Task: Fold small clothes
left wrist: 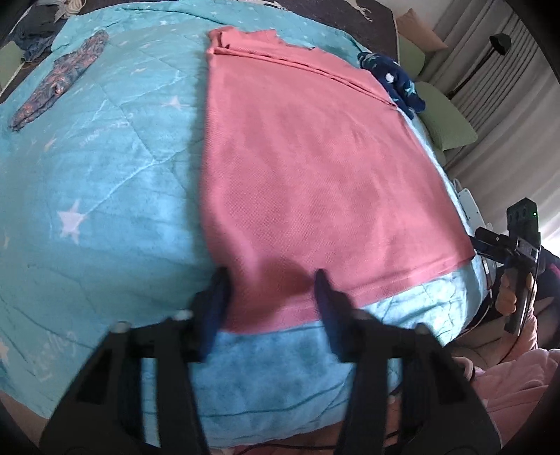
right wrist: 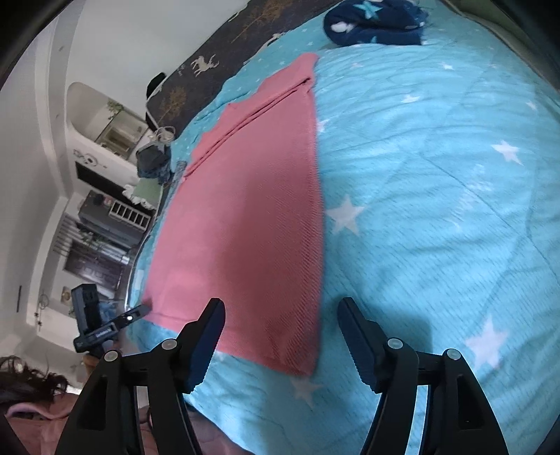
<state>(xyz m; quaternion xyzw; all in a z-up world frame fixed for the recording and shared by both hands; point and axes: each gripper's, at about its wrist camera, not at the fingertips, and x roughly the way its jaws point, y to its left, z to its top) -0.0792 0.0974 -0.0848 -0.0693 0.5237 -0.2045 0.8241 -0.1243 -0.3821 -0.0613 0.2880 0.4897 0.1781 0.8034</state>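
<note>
A pink garment lies flat on the turquoise star quilt, folded lengthwise into a long strip. My left gripper is open, its fingers straddling the garment's near left corner just above the cloth. In the right wrist view the pink garment runs away from me. My right gripper is open above its near right corner and holds nothing. The right gripper also shows in the left wrist view, off the bed's right edge.
A folded floral garment lies at the far left of the quilt. A navy star-print garment sits bunched at the far end. Green pillows and a curtain are to the right. The left gripper shows at the bed edge.
</note>
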